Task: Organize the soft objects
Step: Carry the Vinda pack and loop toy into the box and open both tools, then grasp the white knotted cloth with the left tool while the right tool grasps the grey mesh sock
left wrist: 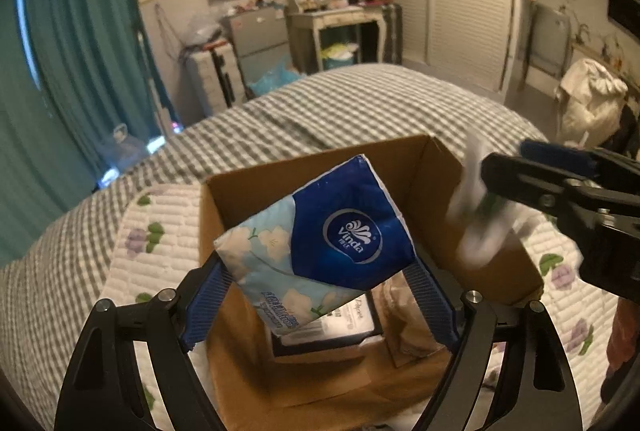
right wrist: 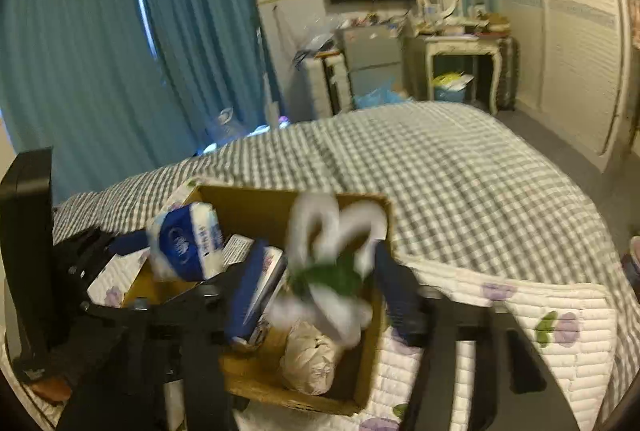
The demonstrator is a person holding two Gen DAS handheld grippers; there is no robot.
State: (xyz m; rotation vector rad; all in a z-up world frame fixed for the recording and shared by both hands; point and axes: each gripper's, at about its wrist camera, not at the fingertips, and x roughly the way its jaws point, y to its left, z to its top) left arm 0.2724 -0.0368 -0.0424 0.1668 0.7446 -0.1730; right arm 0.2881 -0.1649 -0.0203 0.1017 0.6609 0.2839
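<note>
Tissue pack (left wrist: 320, 243), glossy blue film with pale flowers, hangs tilted above the open cardboard box (left wrist: 440, 167), pinched between the ribbed blue pads of the left gripper (left wrist: 320, 295). The right gripper (right wrist: 320, 279) clamps a white plush (right wrist: 332, 231) (blurred, with a green patch) over the box on a quilted floral mat (right wrist: 520, 311).

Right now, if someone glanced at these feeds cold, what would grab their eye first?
The blue Vinda tissue pack, tilted between the left gripper's fingers above the open cardboard box. Next, the blurred white plush with a green patch in the right gripper, over the box's right side. The box sits on a floral quilt atop the checked bed.
</note>
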